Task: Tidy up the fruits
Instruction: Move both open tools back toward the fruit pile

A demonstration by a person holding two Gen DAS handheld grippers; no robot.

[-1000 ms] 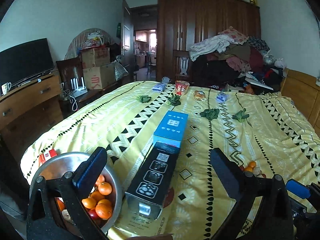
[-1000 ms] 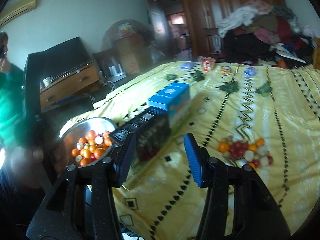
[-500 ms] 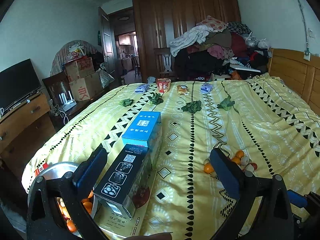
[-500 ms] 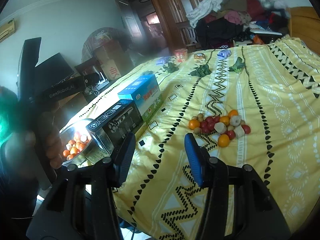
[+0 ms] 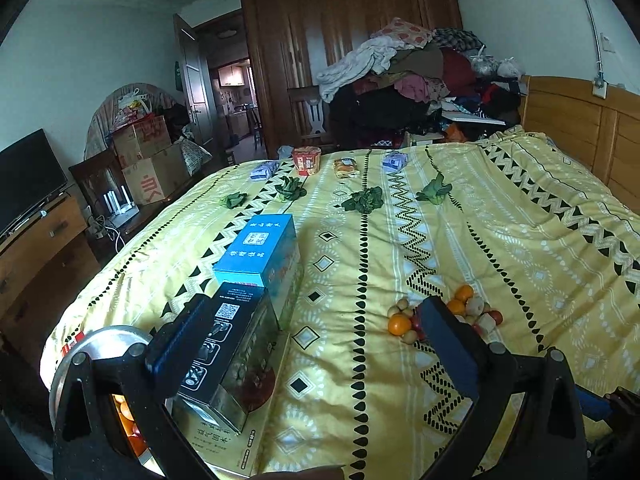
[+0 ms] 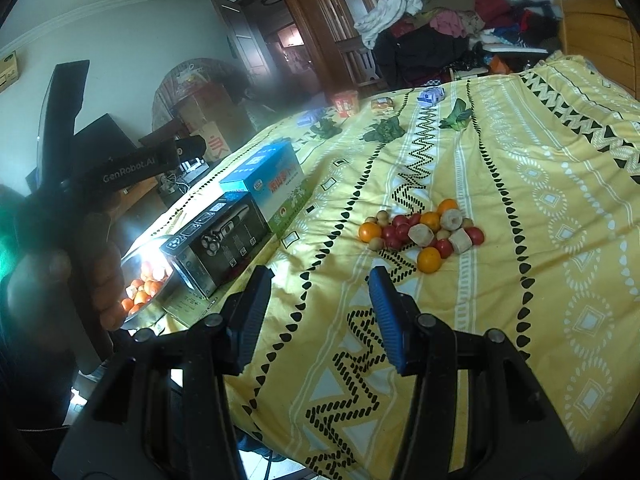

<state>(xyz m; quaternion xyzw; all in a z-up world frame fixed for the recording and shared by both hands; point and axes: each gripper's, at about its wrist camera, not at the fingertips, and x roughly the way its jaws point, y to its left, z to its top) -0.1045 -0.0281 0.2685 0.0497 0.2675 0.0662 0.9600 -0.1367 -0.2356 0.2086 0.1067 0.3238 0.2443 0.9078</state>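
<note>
Left hand-held gripper (image 5: 308, 324) jaws apart, empty; fruit pile (image 5: 440, 314) on bed (image 5: 520, 240) partly behind its right finger | right hand-held gripper (image 6: 318, 312) parted, empty; fruit pile (image 6: 424, 232) just ahead, right; bowl (image 6: 140, 276) far left

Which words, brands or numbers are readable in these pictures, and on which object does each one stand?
"GenRobot.AI": on the left gripper body, seen from the right wrist.
Blue box: Chinese characters, too small to read.
Black box: a QR code, no legible words.
Cardboard box: red print, unreadable.
</note>
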